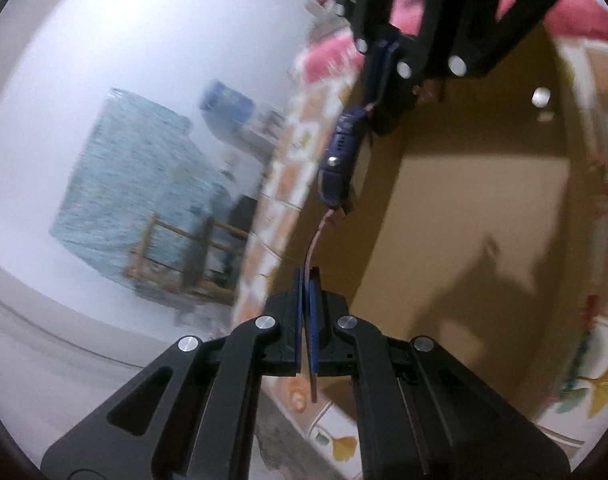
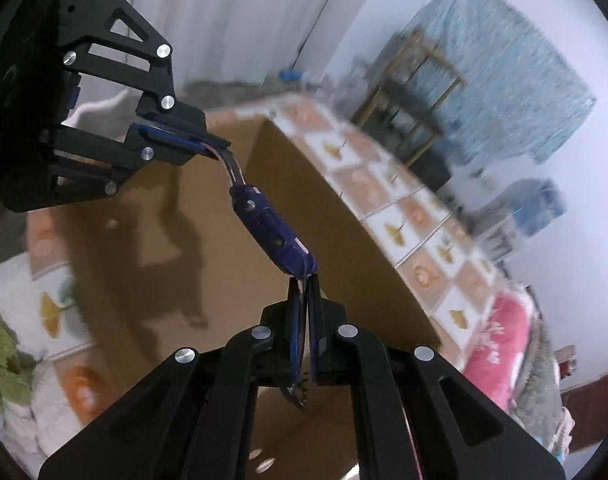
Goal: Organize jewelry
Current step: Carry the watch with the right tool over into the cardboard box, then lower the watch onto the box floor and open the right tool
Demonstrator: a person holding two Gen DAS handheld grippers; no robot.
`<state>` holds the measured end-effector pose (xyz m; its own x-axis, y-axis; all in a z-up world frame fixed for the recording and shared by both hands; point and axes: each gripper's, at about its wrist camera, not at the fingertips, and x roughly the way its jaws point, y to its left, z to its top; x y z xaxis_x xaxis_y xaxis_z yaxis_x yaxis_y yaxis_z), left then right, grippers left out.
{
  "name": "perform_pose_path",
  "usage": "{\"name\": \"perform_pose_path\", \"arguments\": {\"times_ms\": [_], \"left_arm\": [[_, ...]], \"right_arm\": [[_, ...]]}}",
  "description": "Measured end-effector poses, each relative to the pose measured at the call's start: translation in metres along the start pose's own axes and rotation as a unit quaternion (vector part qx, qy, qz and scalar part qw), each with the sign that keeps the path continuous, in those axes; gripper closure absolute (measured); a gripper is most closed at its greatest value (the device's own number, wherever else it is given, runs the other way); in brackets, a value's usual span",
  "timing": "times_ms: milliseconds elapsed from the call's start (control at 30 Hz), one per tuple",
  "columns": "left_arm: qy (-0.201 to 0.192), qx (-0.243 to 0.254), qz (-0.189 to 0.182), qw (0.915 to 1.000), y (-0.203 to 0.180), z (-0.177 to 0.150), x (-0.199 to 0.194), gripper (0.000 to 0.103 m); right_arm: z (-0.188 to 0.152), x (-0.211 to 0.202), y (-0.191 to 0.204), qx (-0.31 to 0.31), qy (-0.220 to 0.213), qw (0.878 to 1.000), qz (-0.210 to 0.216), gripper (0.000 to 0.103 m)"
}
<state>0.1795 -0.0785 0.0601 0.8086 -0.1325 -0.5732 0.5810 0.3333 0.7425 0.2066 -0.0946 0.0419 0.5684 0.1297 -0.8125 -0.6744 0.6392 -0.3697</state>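
A watch with a purple body [image 1: 338, 160] [image 2: 270, 232] and a thin pinkish strap [image 1: 314, 240] hangs stretched between my two grippers, above a brown cardboard sheet [image 1: 464, 220] [image 2: 224, 300]. My left gripper [image 1: 308, 276] [image 2: 216, 146] is shut on one strap end, whose tail sticks out behind the pads. At the other side of the watch body, my right gripper [image 2: 304, 280] [image 1: 384, 80] is shut on the other strap end, right at the case. The watch touches nothing below it.
The cardboard lies on a tablecloth with a leaf pattern [image 1: 280, 184] [image 2: 408, 216]. A small silver object [image 1: 541, 97] rests on the cardboard. A pink cloth [image 2: 500, 340] lies at the table's edge, green leaves [image 2: 0, 368] at the other. Beyond stands teal-covered furniture [image 1: 136, 184].
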Motion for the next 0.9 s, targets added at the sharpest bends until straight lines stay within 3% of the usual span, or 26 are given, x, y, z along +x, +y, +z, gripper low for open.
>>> {"name": "perform_pose_path", "arguments": {"times_ms": [133,233,300,567,700,833,900], "left_arm": [[0.025,0.012,-0.019,0.9994,0.005,-0.004,0.034,0.095],[0.037,0.009,-0.022,0.9990,0.012,-0.007,0.047,0.093],[0.040,0.001,-0.021,0.9990,0.015,-0.011,0.052,0.087],[0.037,-0.079,0.008,0.9962,0.034,-0.029,0.014,0.079],[0.028,-0.148,0.013,0.9885,0.045,-0.050,-0.017,0.077],[0.020,-0.235,0.002,0.9717,0.047,-0.076,-0.054,0.051],[0.019,-0.278,0.005,0.9603,0.045,-0.091,-0.071,0.044]], "right_arm": [[0.018,0.050,-0.012,-0.020,0.040,0.999,0.008,0.099],[0.026,0.070,-0.011,-0.029,0.054,0.998,0.011,0.099],[0.029,0.076,-0.011,-0.034,0.059,0.998,0.011,0.099],[0.034,0.088,0.000,-0.053,0.070,0.996,0.008,0.099],[0.030,0.086,0.010,-0.056,0.084,0.995,0.015,0.099],[0.031,0.081,0.007,-0.019,0.092,0.995,0.031,0.097],[0.032,0.078,0.005,0.009,0.094,0.995,0.042,0.088]]}}
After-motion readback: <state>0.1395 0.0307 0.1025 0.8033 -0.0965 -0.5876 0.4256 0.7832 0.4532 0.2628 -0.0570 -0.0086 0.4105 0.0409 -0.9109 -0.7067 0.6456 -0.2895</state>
